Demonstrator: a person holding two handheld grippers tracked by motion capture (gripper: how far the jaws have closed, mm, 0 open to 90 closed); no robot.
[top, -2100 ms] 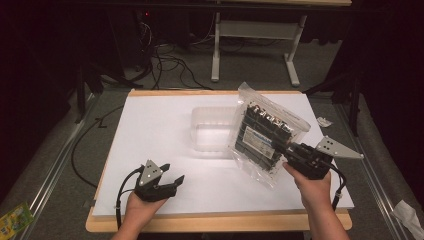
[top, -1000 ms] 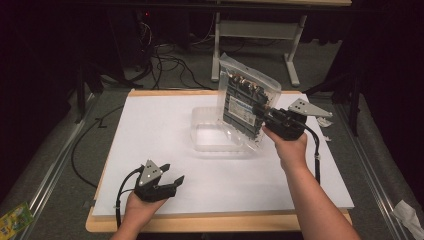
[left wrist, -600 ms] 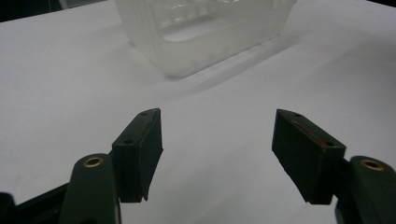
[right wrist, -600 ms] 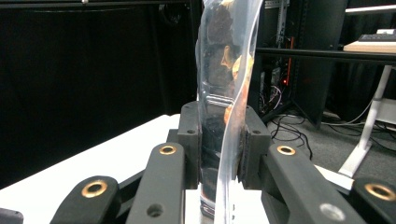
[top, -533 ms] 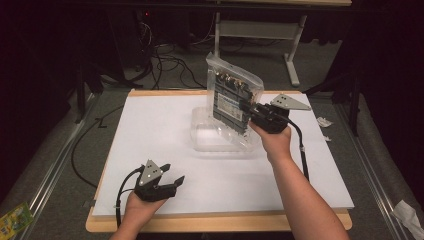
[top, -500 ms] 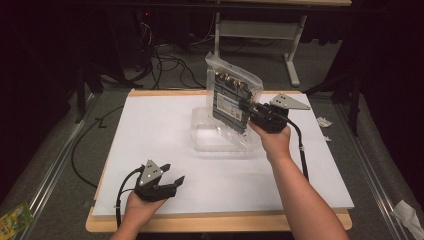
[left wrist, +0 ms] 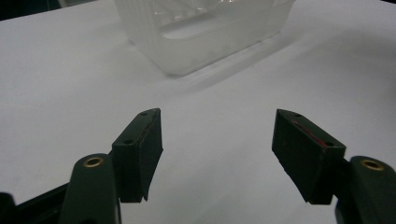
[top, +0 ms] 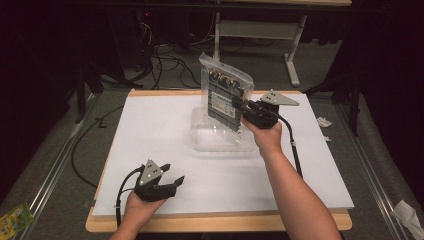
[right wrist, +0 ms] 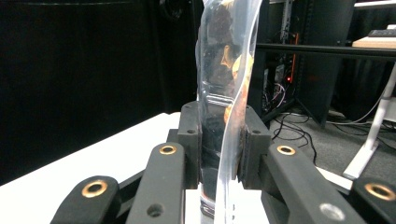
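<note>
A clear plastic bag with a dark circuit board inside (top: 223, 97) is held upright above a clear plastic box (top: 220, 137) on the white table sheet. My right gripper (top: 241, 106) is shut on the bag's right edge. In the right gripper view the bag (right wrist: 224, 88) rises straight up, pinched between the two jaws of the right gripper (right wrist: 219, 144). My left gripper (top: 170, 177) rests near the table's front left, open and holding nothing. In the left gripper view its jaws stand wide apart around the left gripper's gap (left wrist: 217, 140), with the box (left wrist: 205, 32) farther ahead.
The white sheet (top: 150, 135) covers a wooden table top. A table frame (top: 260, 30) and cables (top: 165, 60) lie on the floor beyond the far edge. Scraps of paper (top: 322, 122) sit off the right edge.
My right gripper has lifted the bag from the table's right side and carried it left and back, turning it upright over the clear box. The left gripper has stayed still.
</note>
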